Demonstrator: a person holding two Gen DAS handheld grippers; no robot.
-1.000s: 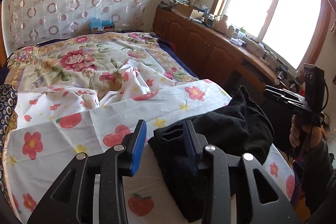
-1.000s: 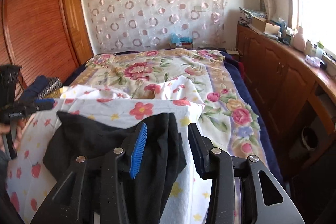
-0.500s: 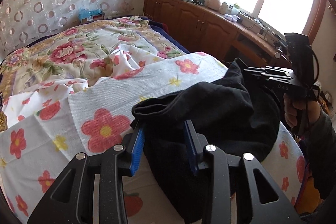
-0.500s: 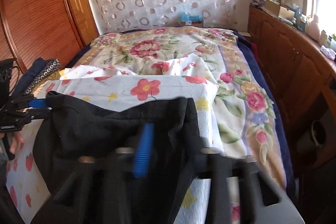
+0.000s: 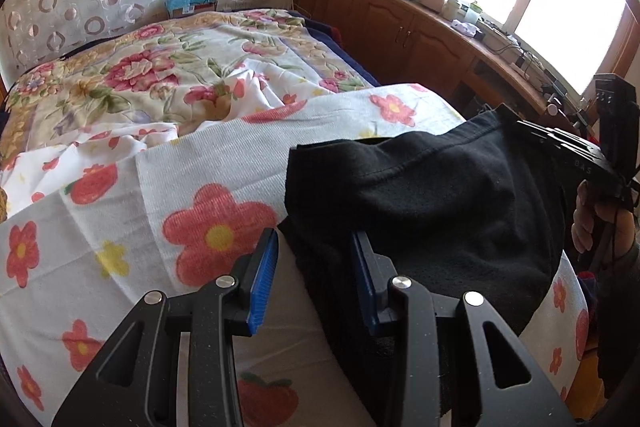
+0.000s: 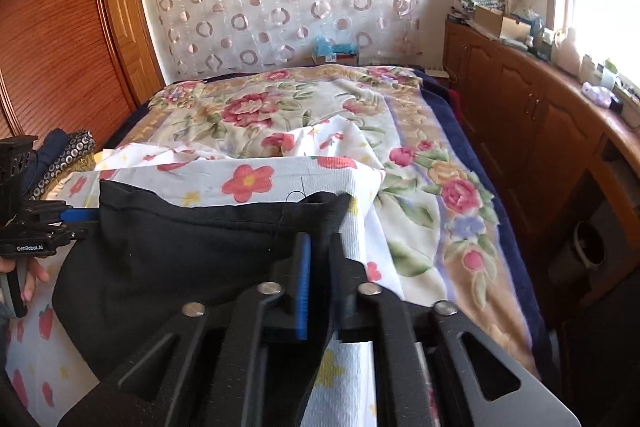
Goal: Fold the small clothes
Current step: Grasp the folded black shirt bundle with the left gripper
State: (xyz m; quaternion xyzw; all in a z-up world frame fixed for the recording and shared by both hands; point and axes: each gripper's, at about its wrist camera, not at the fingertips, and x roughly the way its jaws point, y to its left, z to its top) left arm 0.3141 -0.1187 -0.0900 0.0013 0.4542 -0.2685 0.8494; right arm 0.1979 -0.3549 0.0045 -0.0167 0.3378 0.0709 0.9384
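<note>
Garment (image 6: 180, 247) stretched between two grippers over the floral bed (image 6: 304, 115).
Right gripper (image 6: 320, 259) pinches its hem, jaws just eased; left gripper (image 5: 316, 267) half-open, edge between.

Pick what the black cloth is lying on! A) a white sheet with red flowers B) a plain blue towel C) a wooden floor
A: the black cloth is spread over the white sheet with red flowers on the bed.

Open bed (image 6: 304, 115) beyond the garment (image 6: 180, 247); cabinets (image 6: 532, 115) close along the right, wardrobe (image 6: 52, 39) and folded cloth (image 6: 68, 155) crowding the left
</note>
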